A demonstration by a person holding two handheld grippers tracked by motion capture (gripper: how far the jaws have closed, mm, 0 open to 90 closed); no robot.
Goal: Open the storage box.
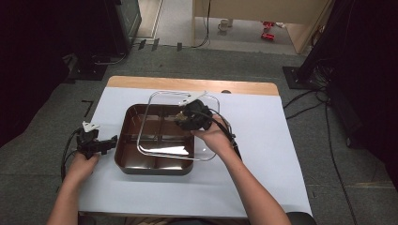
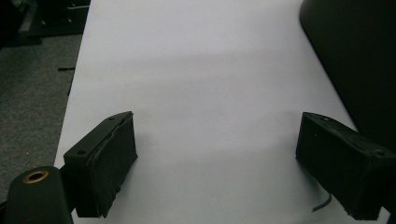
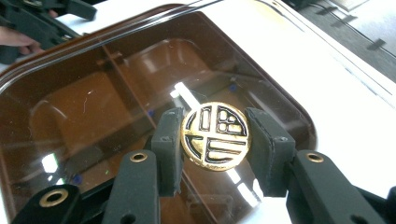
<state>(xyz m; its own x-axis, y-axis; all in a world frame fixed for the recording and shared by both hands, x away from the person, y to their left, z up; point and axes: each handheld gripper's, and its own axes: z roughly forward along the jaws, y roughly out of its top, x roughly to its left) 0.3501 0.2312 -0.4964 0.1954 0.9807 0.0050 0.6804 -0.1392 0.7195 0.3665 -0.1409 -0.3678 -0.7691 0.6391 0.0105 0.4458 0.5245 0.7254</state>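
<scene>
Over the brown compartment tray [image 1: 123,157], right gripper [image 3: 216,137] is clamped on the round gold knob [image 3: 216,136] of the clear lid [image 1: 155,101], one jaw on each side of it. In the high view the lid sits tilted and offset toward the tray's far right, its near edge crossing above the tray's dividers, so it reads as carried rather than seated. Tray compartments [image 3: 60,116] look empty through the lid in the right gripper view. Left gripper [image 2: 217,163] has its jaws wide apart with nothing between them, low over the white counter [image 2: 201,84] just left of the tray, whose dark wall [image 2: 355,56] is at the right of its view; left hand [image 1: 83,165] is near the tray's left wall, not touching it as far as I can tell.

Step, as I judge it: lid in transit by its knob, either coming off or going on; can't tell which. Next move calls for keeping the grip firm on the small knob, keeping the lid level, and either squaring its rim to the tray or clearing the tray wall before lowering to the counter. Left gripper could steady the tray.
</scene>
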